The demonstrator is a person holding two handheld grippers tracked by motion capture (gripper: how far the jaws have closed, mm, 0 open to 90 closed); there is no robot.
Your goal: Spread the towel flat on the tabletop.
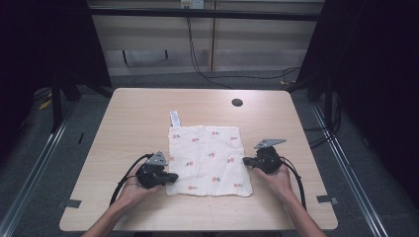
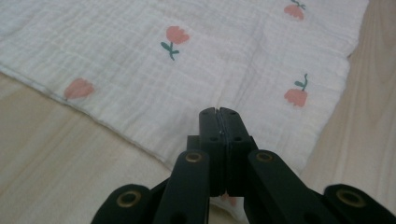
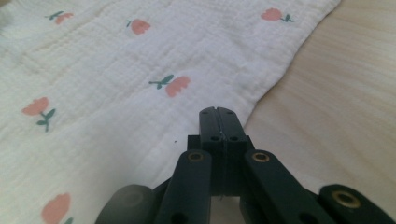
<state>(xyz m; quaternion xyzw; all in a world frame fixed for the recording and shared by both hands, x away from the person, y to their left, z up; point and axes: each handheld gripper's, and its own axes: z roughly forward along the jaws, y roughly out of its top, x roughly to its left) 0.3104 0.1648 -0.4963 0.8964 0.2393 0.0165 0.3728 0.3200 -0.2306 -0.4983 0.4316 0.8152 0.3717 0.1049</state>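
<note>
A white muslin cloth [image 1: 207, 160] printed with small pink tulips lies flat in the middle of the table, with a white label [image 1: 174, 118] at its far left corner. My left gripper [image 1: 172, 177] lies low at the cloth's left edge near the front corner. In the left gripper view its jaws [image 2: 219, 112] are pressed together over the cloth [image 2: 187, 70] edge. My right gripper [image 1: 245, 161] lies at the cloth's right edge. In the right gripper view its jaws [image 3: 217, 111] are likewise shut at the hem of the cloth [image 3: 140, 93].
The light wooden table [image 1: 148, 108] has a round cable hole [image 1: 237, 102] at the back right. Bare tabletop surrounds the cloth on all sides. Dark curtains and metal floor rails flank the table, and cables hang down the back wall.
</note>
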